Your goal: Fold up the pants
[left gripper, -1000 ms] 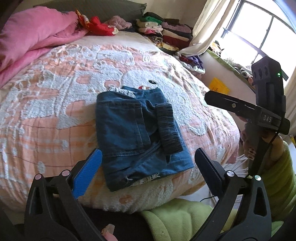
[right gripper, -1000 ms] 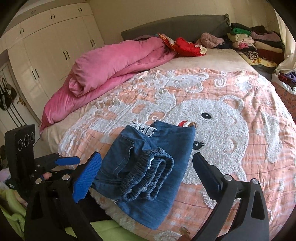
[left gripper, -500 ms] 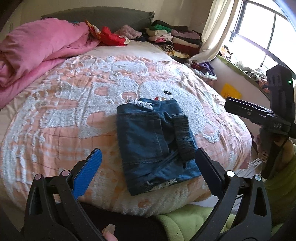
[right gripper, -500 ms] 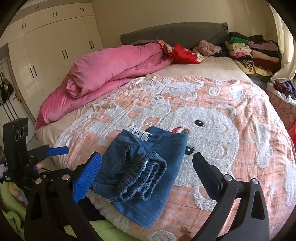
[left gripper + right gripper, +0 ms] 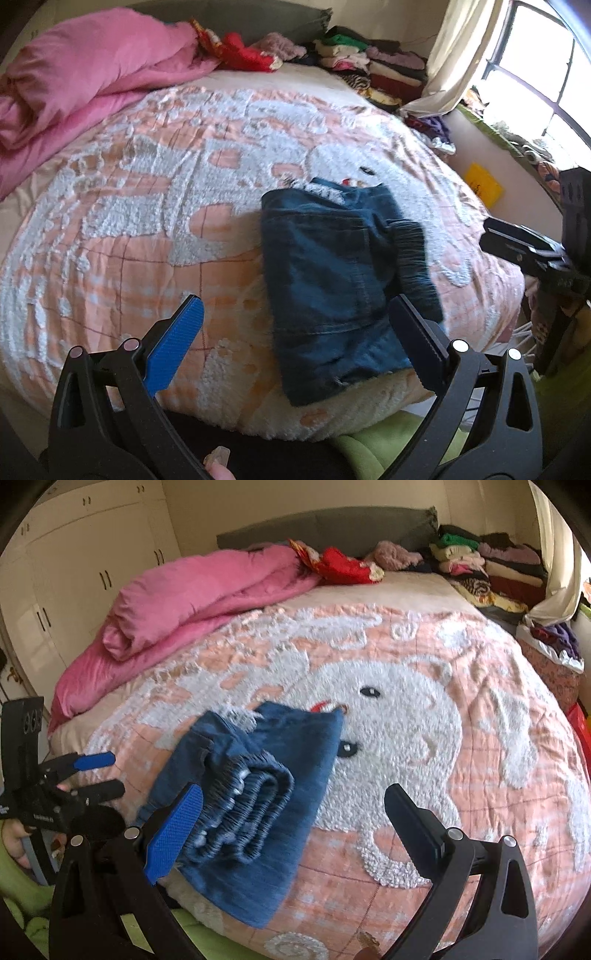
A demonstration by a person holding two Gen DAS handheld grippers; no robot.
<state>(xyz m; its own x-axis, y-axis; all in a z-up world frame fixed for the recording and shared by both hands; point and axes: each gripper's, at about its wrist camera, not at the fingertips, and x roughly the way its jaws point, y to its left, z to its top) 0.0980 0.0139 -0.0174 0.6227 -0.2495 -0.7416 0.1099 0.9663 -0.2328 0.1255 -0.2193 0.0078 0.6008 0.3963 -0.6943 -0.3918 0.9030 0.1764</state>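
My left gripper hangs spread wide and empty above the near edge of the bedspread; my right gripper is likewise spread and grasping nothing. Nothing stands between either one and the folded pants, which lie on the bedspread near its front edge, ahead and slightly right of the left fingers, with the elastic waistband rolled on top just beyond the right gripper's blue pad. Farther back sit a pink duvet, stacked clothes and a wardrobe.
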